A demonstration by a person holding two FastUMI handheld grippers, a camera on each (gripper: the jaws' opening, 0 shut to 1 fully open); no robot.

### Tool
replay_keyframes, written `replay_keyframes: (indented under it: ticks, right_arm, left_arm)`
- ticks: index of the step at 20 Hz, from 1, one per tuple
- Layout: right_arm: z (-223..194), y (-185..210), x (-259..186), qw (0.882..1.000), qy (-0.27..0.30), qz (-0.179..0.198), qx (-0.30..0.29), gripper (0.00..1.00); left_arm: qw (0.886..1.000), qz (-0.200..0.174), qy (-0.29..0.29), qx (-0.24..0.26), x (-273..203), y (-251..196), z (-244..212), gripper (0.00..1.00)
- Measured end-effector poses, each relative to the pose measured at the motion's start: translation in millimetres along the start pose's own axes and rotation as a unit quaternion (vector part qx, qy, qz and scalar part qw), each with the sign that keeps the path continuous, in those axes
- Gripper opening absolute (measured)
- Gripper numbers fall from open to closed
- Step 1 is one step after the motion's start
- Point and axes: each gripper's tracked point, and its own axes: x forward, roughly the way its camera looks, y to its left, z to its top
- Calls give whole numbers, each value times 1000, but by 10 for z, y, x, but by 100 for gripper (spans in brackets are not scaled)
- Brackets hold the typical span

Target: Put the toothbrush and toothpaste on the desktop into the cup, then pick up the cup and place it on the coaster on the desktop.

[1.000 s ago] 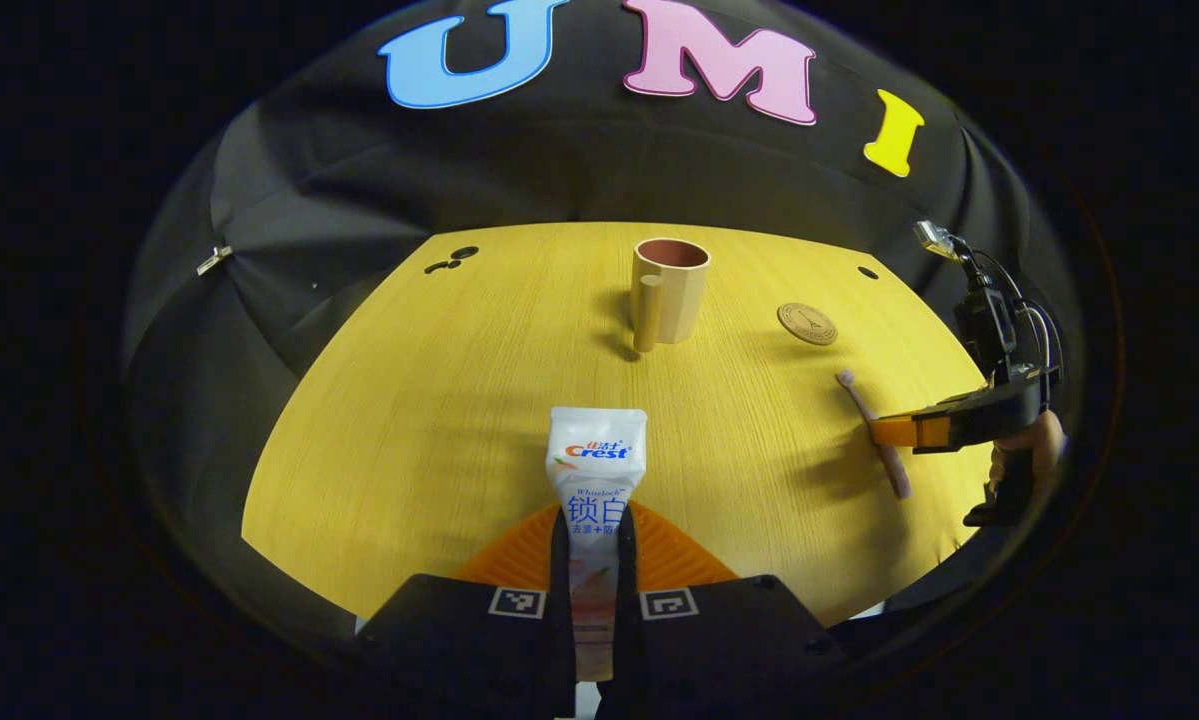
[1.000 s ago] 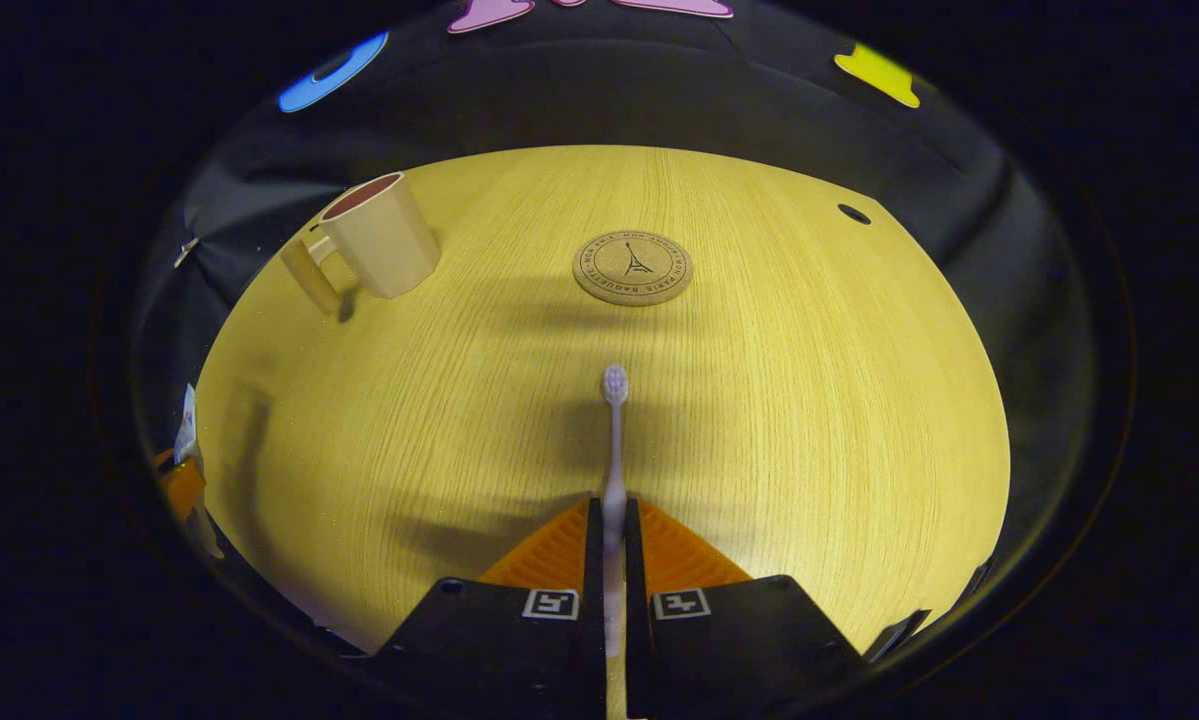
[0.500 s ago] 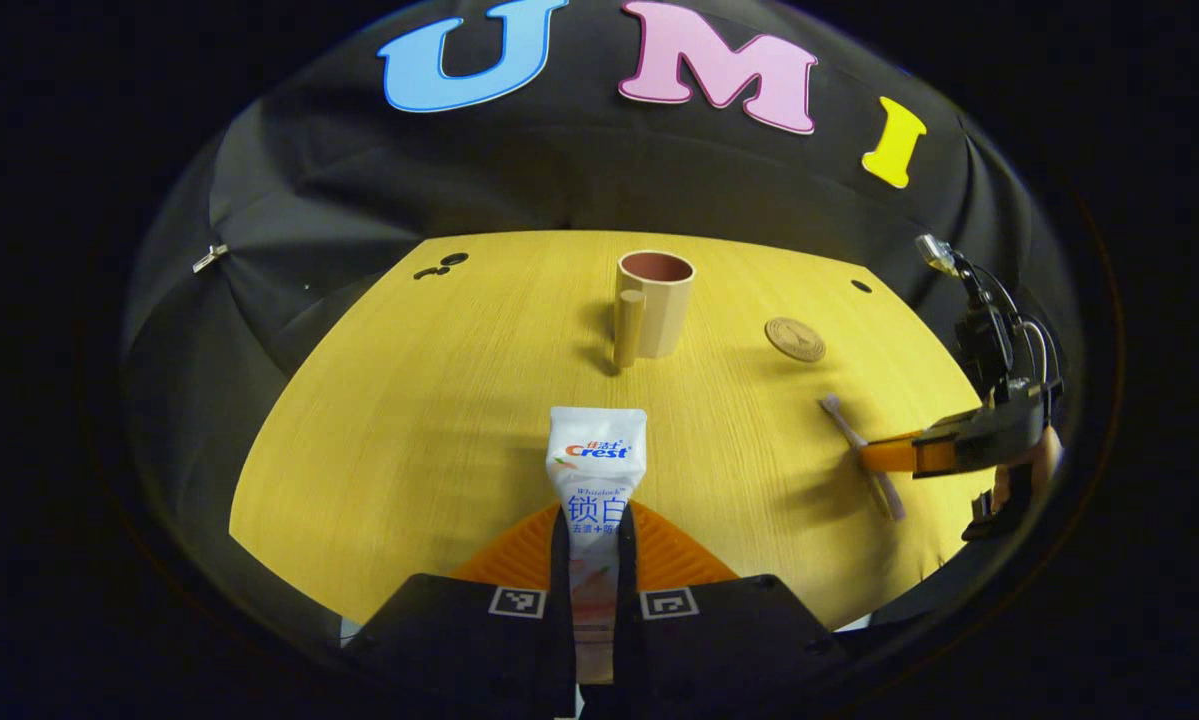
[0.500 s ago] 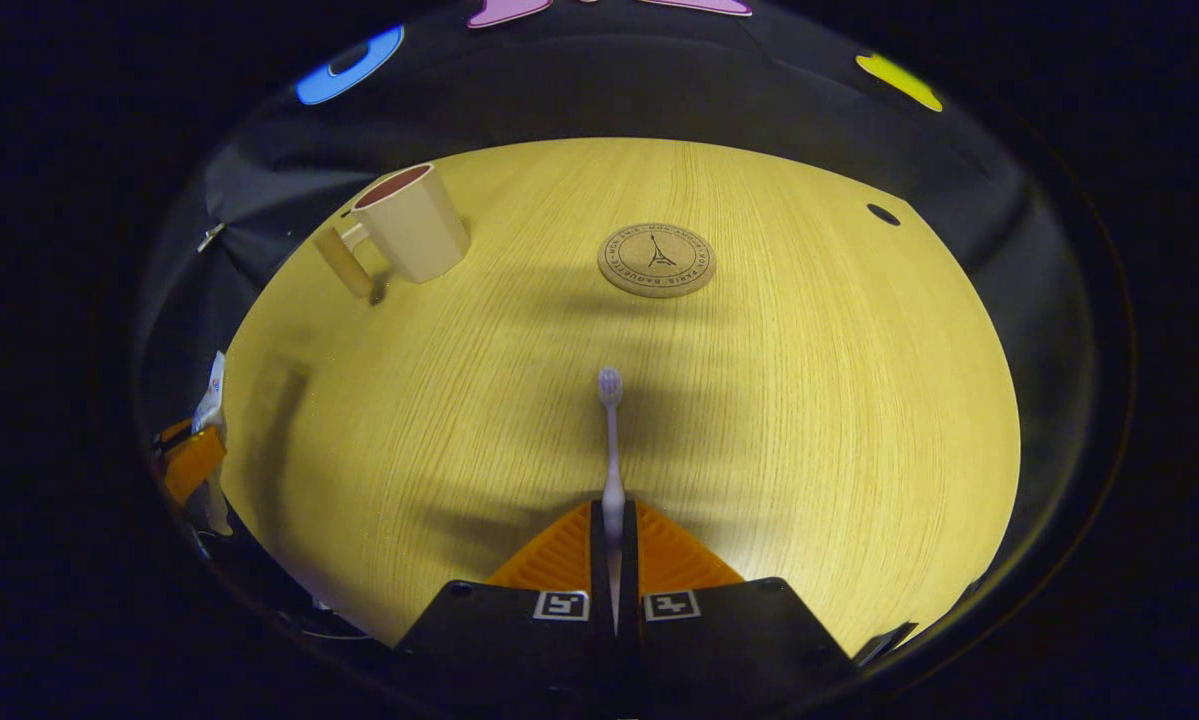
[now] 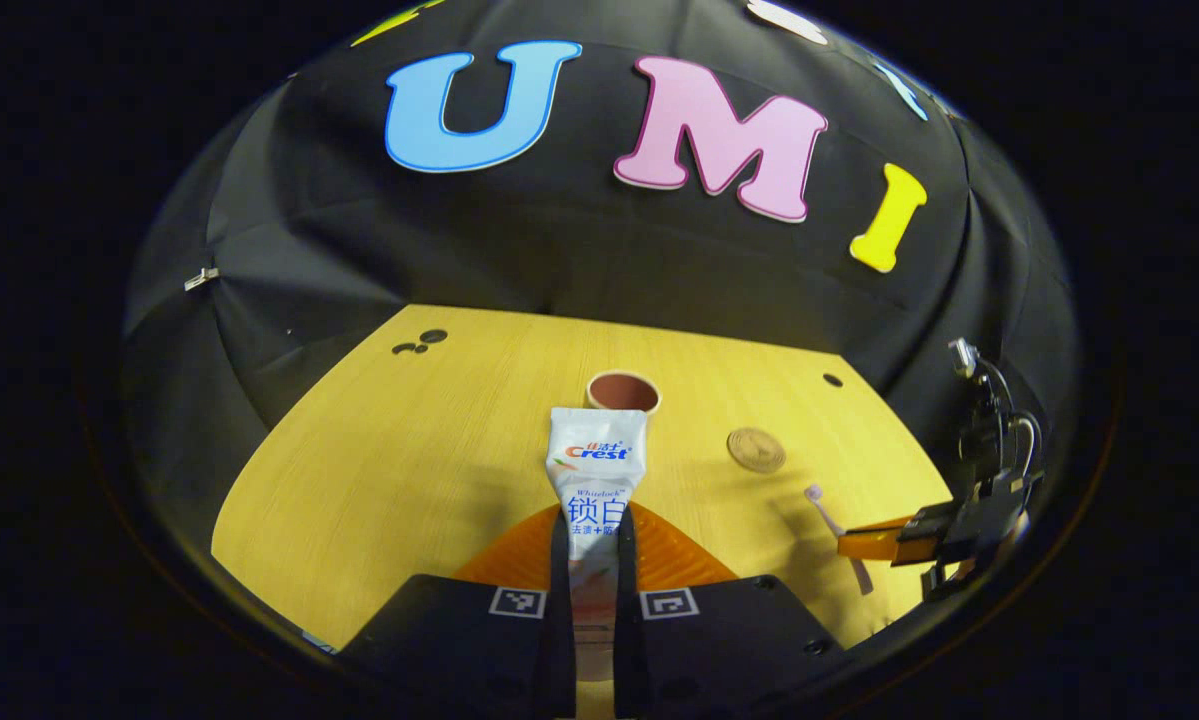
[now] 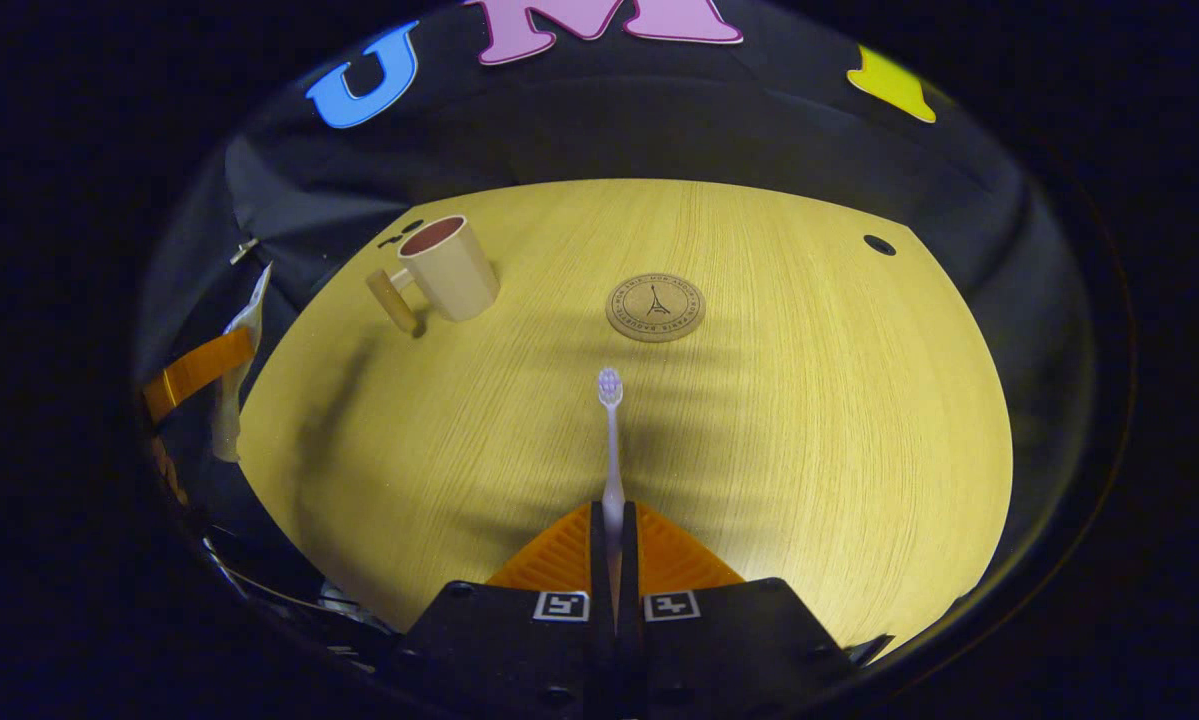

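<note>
A: Toothpaste (image 5: 595, 470) – pinched in left gripper (image 5: 593, 545), above desk (image 5: 379, 470), tube's end over cup (image 5: 622, 391) rim.
B: Toothbrush (image 6: 611, 440) – clamped in right gripper (image 6: 614, 535), head forward, off the desk.
A: Cup upright, handle toward camera; coaster (image 6: 655, 307) bare, to its right, well apart

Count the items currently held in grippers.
2. The toothpaste is clamped in the left gripper, lined up toward the cup. The toothbrush is clamped in the right gripper, head pointing toward the coaster.
</note>
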Motion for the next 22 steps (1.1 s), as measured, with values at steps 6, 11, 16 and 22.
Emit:
replay_keyframes:
  ticks: [6,11,16,22]
  right_arm:
    - [303,-109,-206,1000,-18,25,0,5]
    - [577,-158,-350,998,-39,44,-16,5]
    - [628,-176,-411,997,-40,55,-25,5]
    - [604,-147,-336,996,-39,63,-48,5]
  left_arm:
    - [996,-5,-79,-32,347,-145,788,20]
    - [990,-6,-135,-42,749,-209,1340,19]
    - [983,-16,-166,-82,1225,-289,1523,19]
    - [977,-2,-190,-94,1713,-210,1471,19]
